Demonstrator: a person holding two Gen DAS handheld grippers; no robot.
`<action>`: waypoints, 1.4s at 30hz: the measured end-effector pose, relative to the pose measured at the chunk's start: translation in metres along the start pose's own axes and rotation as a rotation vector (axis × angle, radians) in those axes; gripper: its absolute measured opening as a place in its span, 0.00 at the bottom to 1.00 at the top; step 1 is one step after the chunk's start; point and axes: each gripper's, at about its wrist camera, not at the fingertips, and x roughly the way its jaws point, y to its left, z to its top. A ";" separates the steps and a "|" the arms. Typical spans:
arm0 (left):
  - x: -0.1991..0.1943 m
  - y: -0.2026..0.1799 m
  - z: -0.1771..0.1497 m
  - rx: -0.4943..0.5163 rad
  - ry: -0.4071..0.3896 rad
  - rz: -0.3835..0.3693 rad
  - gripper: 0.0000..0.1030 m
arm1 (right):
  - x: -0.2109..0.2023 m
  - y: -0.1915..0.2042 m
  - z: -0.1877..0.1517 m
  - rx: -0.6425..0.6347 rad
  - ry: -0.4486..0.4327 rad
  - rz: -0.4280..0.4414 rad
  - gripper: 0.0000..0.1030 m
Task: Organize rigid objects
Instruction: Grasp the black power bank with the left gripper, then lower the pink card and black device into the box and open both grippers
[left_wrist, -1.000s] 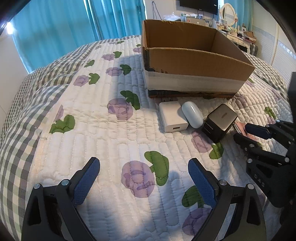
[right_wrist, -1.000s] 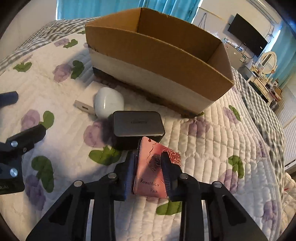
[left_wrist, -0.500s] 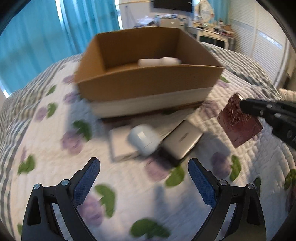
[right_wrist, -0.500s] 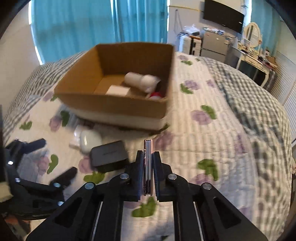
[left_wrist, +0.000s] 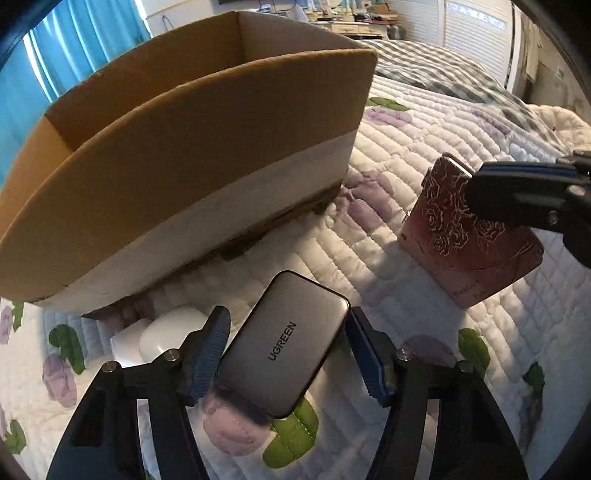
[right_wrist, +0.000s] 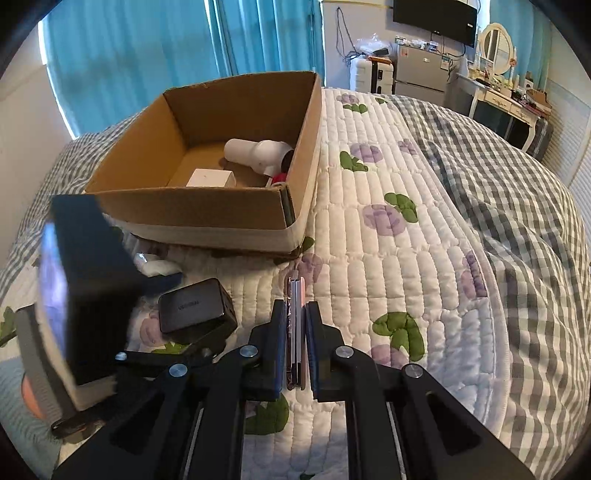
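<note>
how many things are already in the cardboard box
3 visible inside the cardboard box: a white cylindrical device along the far wall, a small white box in the middle, a red item at the right corner. The near wall may hide more.

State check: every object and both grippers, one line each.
Left gripper: open, jaws straddling the UGREEN charger, on quilt.
Right gripper: shut on pink rose-pattern case, lifted.
Cardboard box: open-topped, holds white hair dryer and small white box.
White earbud case: on quilt.
</note>
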 end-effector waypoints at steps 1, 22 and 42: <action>-0.002 0.000 0.000 0.002 -0.002 -0.002 0.61 | 0.000 0.000 0.000 0.000 0.000 -0.001 0.09; -0.154 0.051 0.036 -0.189 -0.253 -0.046 0.41 | -0.091 0.030 0.052 -0.085 -0.215 -0.004 0.09; -0.065 0.130 0.100 -0.197 -0.066 0.074 0.41 | -0.046 0.041 0.141 -0.141 -0.258 0.055 0.09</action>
